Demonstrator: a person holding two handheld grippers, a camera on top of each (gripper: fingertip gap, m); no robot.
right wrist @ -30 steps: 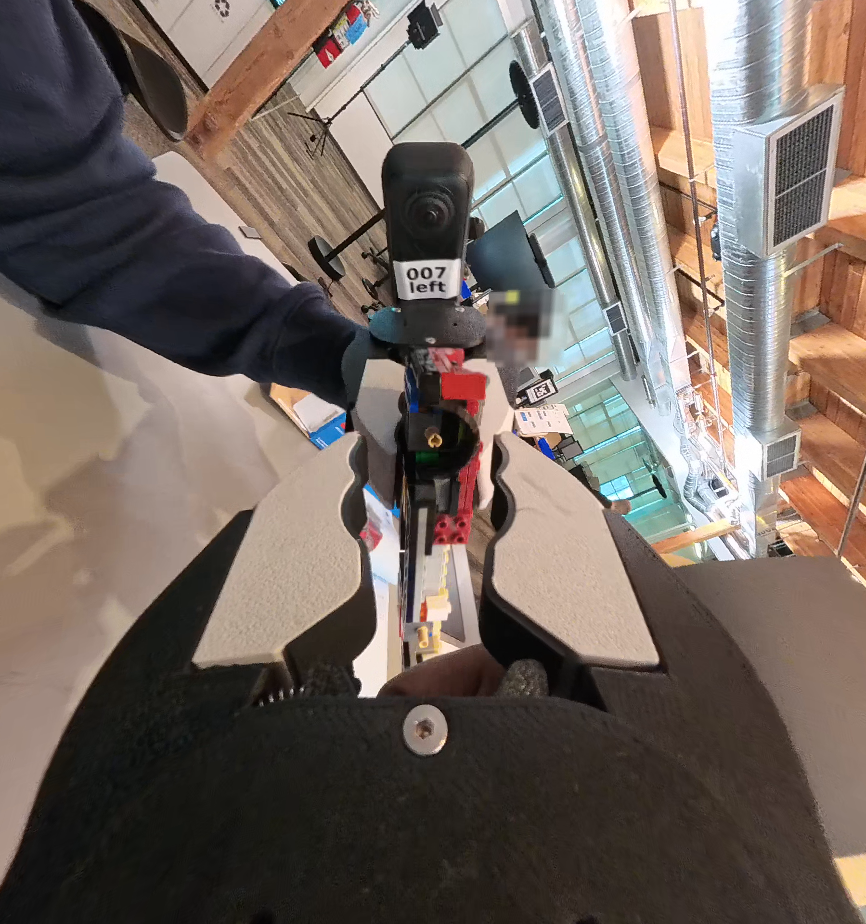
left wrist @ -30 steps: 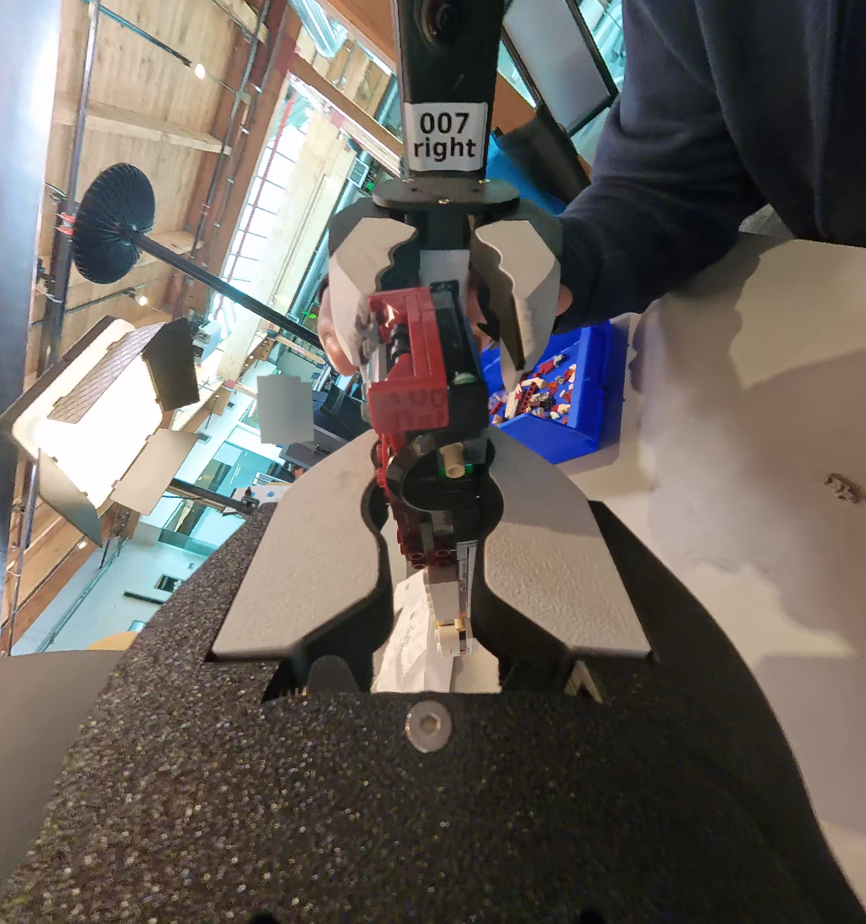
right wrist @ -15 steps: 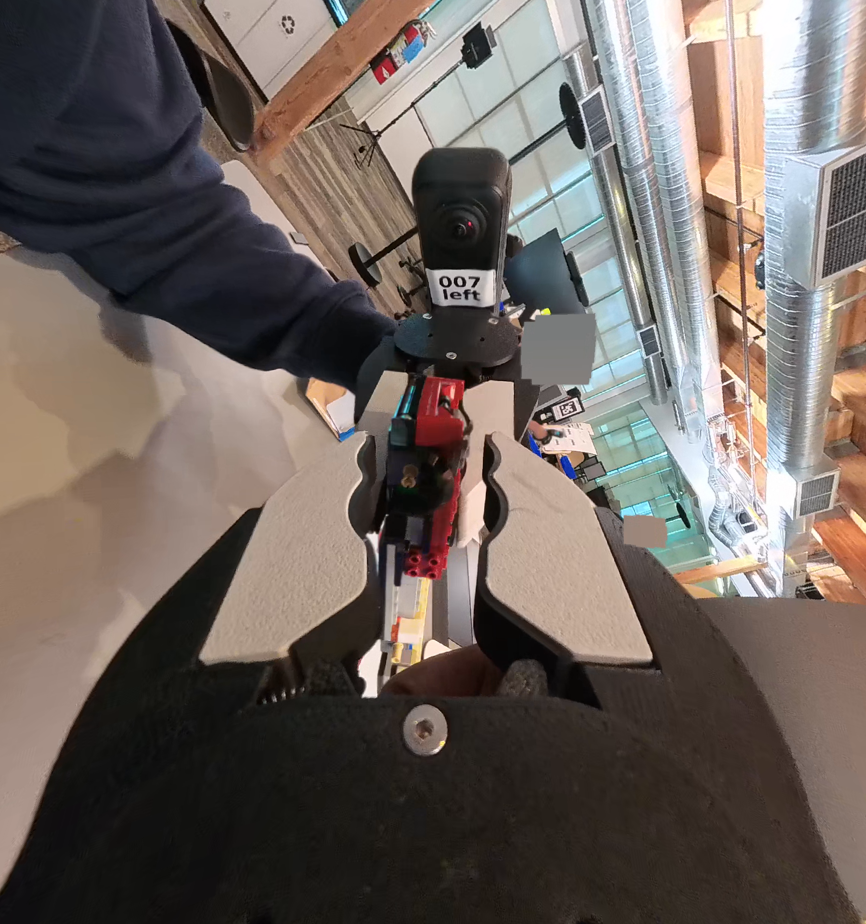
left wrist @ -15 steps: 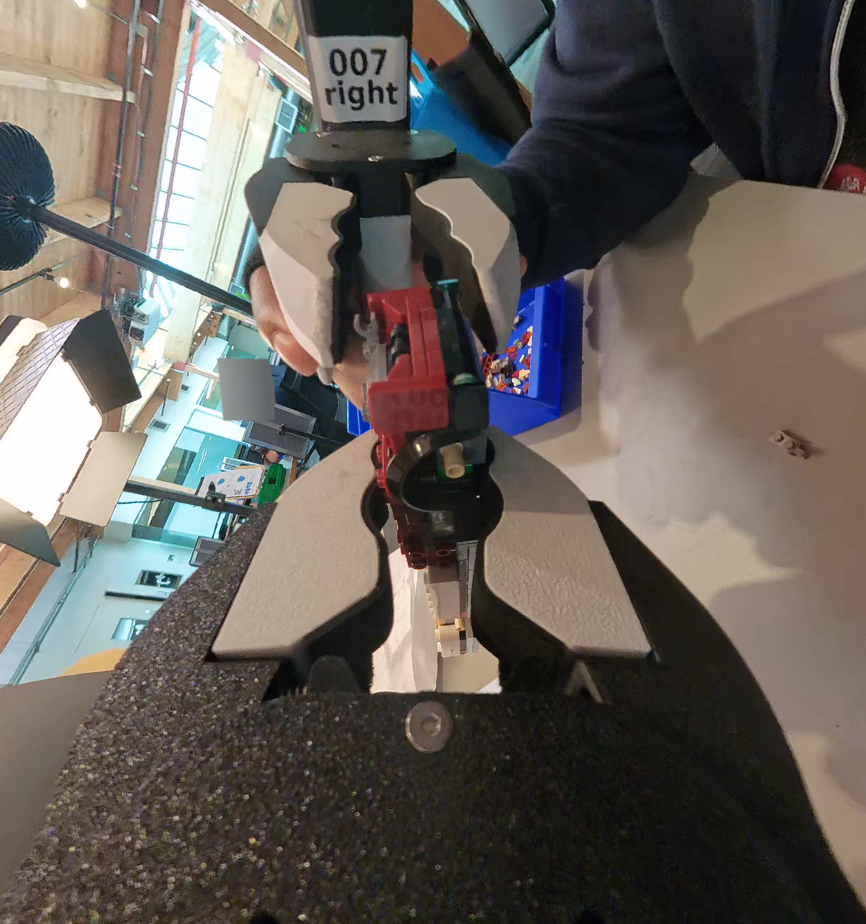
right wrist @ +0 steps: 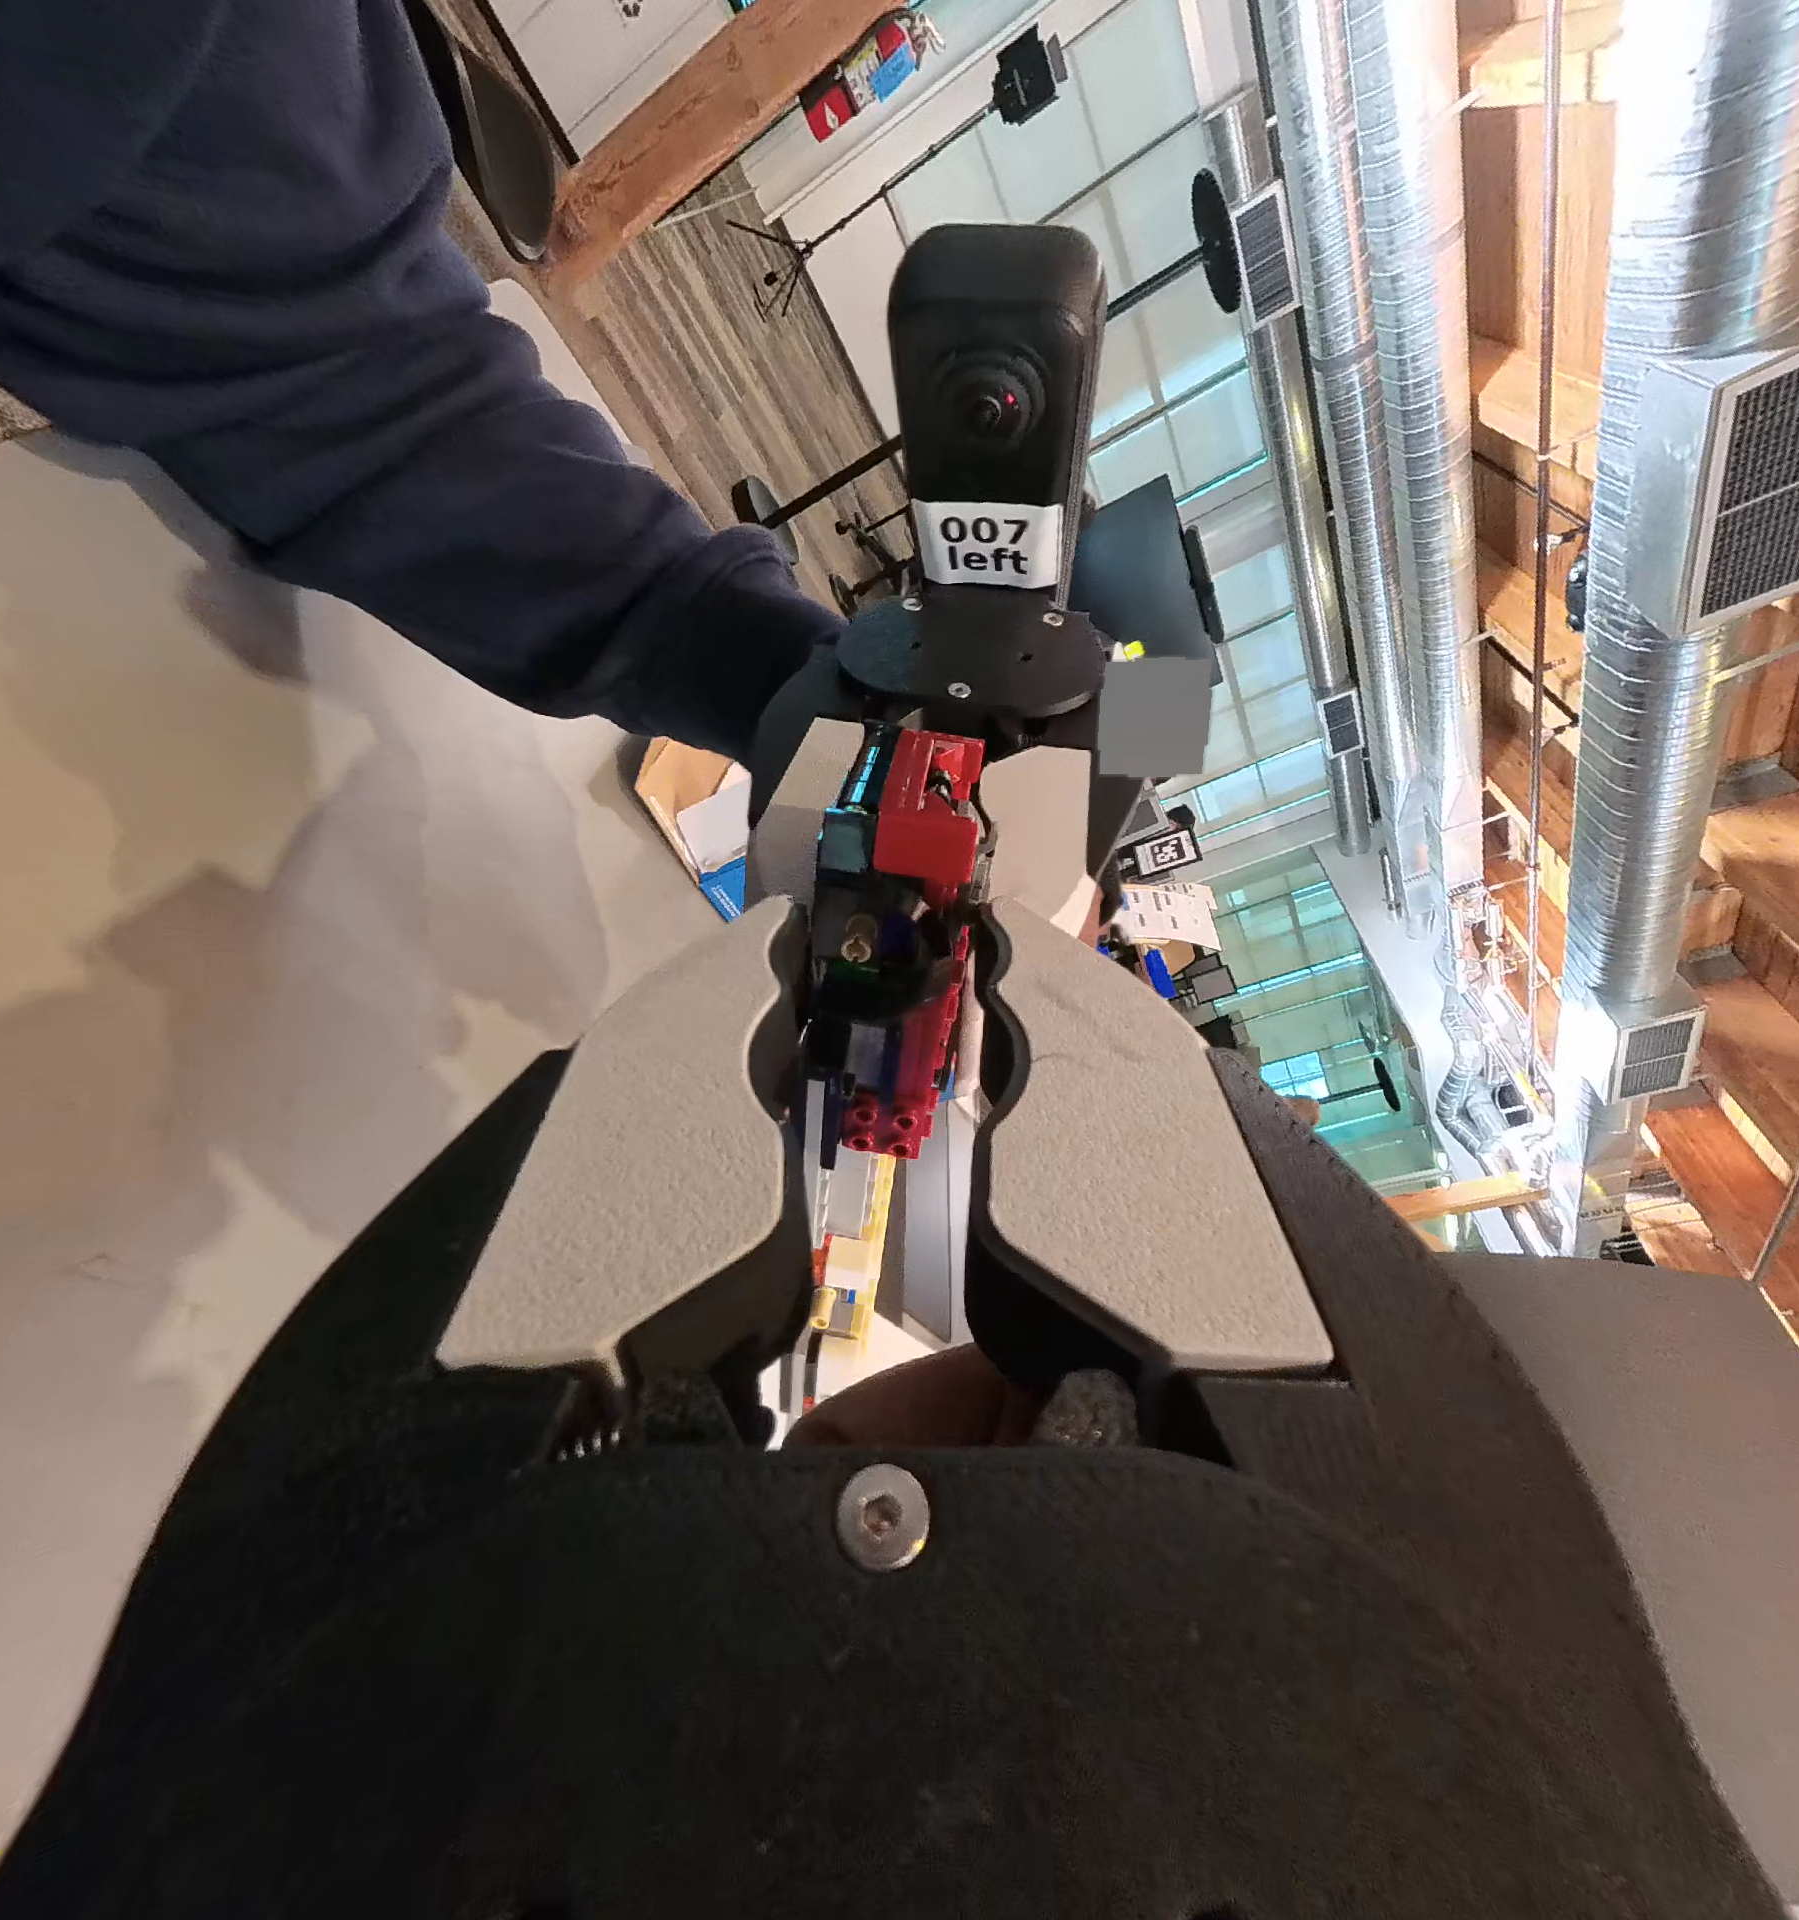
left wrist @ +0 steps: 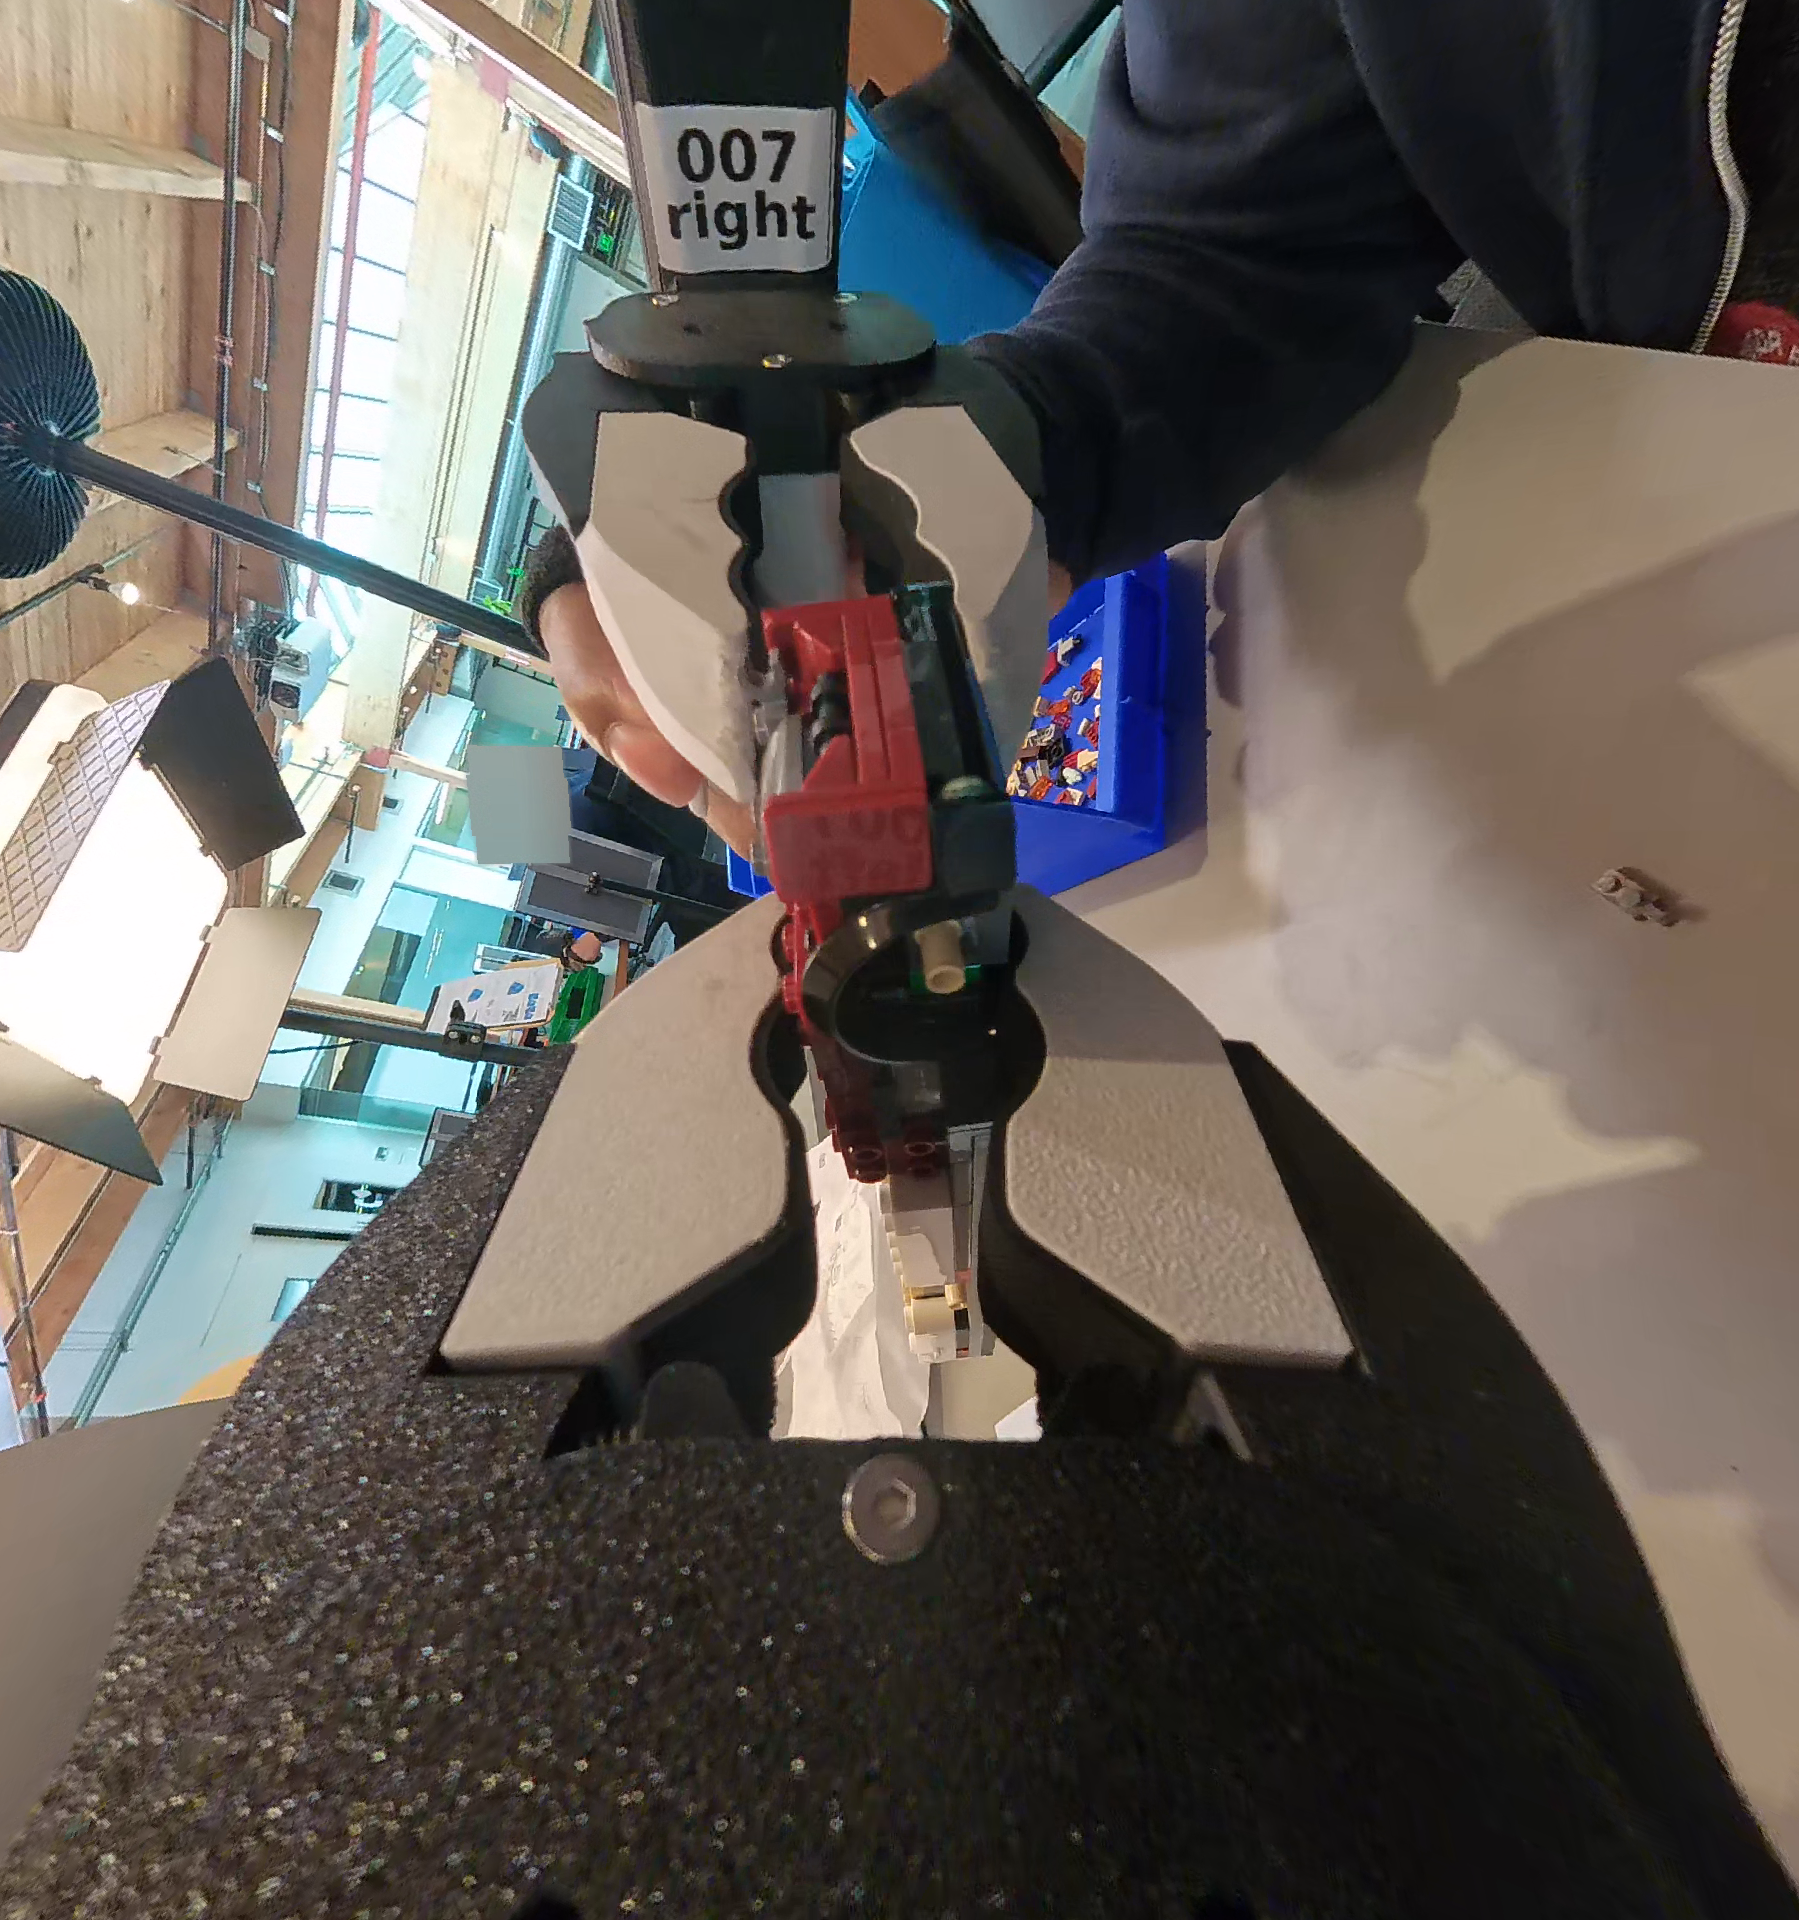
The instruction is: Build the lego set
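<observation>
A toy-brick model [left wrist: 853,821], red and black with grey and tan parts, is held in the air between two grippers that face each other. My left gripper [left wrist: 900,935] is shut on its near end, and both pads press on its sides. My right gripper [right wrist: 884,925] is shut on the same model [right wrist: 921,831] from the opposite end. In the left wrist view the right gripper [left wrist: 864,727] clasps the red and black far end. In the right wrist view the left gripper [right wrist: 916,862] shows behind the model.
A blue bin [left wrist: 1103,727] with loose bricks stands on the white table [left wrist: 1497,727]. A small grey piece [left wrist: 1633,896] lies on the table to the right. A person's dark sleeve [left wrist: 1238,312] reaches in from the upper right. A lamp panel [left wrist: 74,883] stands at the left. My two grippers' fingertips are within a few centimetres of each other.
My right gripper slid closer along the model and its fingers narrowed until both pads met it. My left gripper kept its hold throughout.
</observation>
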